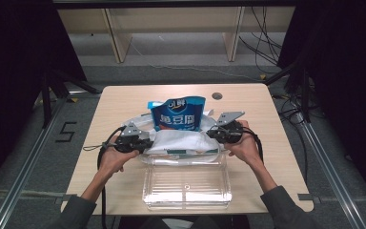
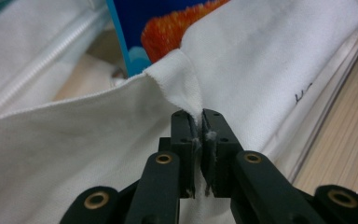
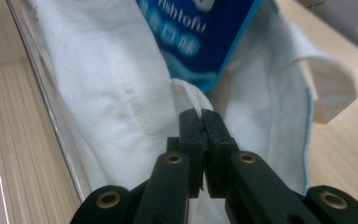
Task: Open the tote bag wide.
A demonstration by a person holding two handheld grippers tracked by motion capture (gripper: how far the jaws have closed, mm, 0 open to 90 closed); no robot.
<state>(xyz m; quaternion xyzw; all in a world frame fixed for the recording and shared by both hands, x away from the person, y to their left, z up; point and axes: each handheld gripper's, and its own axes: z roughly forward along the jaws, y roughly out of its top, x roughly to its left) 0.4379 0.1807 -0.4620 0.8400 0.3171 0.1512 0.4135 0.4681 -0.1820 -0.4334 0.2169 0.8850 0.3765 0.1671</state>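
Observation:
A white cloth bag lies across the middle of the table with a blue snack packet standing in its mouth. My left gripper is shut on the bag's left rim; in the left gripper view a pinched fold of the white cloth bag rises from the left gripper, with the blue and orange snack packet behind it. My right gripper is shut on the right rim; the right gripper pinches the white cloth bag just below the snack packet.
A clear plastic box sits at the table's near edge, right in front of the bag, its wall close beside the cloth. A round cable hole is at the table's far side. Cables trail from both grippers.

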